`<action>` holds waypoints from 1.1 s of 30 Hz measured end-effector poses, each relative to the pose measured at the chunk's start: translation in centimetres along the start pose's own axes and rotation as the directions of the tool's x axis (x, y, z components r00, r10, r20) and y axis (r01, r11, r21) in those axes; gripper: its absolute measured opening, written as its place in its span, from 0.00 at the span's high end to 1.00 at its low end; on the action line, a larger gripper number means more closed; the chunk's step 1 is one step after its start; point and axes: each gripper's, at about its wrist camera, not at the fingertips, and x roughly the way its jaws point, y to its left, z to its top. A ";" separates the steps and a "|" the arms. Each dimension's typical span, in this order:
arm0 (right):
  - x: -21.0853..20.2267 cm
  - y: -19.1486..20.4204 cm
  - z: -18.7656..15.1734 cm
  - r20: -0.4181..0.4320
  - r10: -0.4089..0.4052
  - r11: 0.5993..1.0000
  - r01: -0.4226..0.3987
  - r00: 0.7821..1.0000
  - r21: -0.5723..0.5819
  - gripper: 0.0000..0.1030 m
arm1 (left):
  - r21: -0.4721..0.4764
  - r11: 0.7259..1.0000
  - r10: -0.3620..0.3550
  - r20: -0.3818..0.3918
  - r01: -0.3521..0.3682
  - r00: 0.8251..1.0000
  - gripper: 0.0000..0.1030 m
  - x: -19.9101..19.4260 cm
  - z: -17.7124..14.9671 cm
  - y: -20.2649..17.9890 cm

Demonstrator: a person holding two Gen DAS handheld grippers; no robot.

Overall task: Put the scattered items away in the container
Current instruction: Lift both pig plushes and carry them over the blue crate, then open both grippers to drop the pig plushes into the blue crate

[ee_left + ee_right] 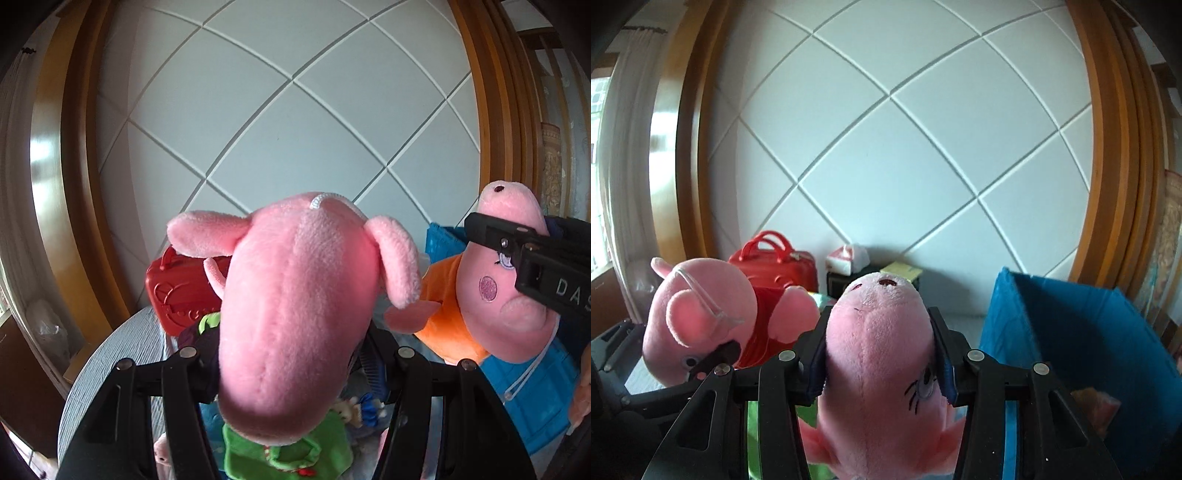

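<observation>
Holding a red pig (295, 295) by the head in the left gripper (291, 350), with both fingers (199, 369) pressed into the plush on either side and the snout pointing up and away. Seen from the right wrist, wearing clear glasses and a red dress, tilted, hanging clear of the table (110, 350).

Gripping an orange pig (879, 369) the same way in the right gripper (881, 332), clenched on the head with blue-lined pads (818, 354) dented into the cheeks, snout up, one stitched eye showing beside the right-hand pad. From the left wrist, dressed in orange, dangling below the black finger, lifted off the table too.

Carrying both pigs side by side, near each other but not touching, red one to the left of the orange one.

Below the left fingers, lying on the grey table: a green cloth (288, 450) and some small blue and pale toys (362, 410), too crowded to tell apart.

Just to the right of the orange pig, standing open-topped: the blue bin (1071, 332), with something orange-pink inside at its near corner, too blurred to name. Neither pig over it or in it.

Farther back on the left, upright: a red bag (775, 266) with two handles. Beside it to the right, resting on a dark box (842, 284): a tissue pack (847, 258) and a yellow pad (901, 273).

Behind all, a pale wall (905, 147) scored with diagonal grooves, framed by wood trim (1108, 184) on both sides
</observation>
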 end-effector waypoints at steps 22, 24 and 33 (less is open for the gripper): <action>-5.9 -33.5 -3.6 -0.238 -0.240 0.951 0.277 0.941 0.137 0.56 | 0.164 0.892 -0.368 -0.276 0.421 0.888 0.43 2.6 4.3 -33.9; -4.6 -35.2 -4.8 -0.294 -0.189 0.963 0.236 0.937 0.132 0.56 | 0.178 0.886 -0.333 -0.398 0.428 0.855 0.43 4.0 2.1 -36.5; -3.7 -37.6 -9.8 -0.438 -0.074 0.979 0.150 0.896 0.141 0.64 | 0.195 0.889 -0.223 -0.606 0.414 0.764 0.39 4.7 -3.3 -41.4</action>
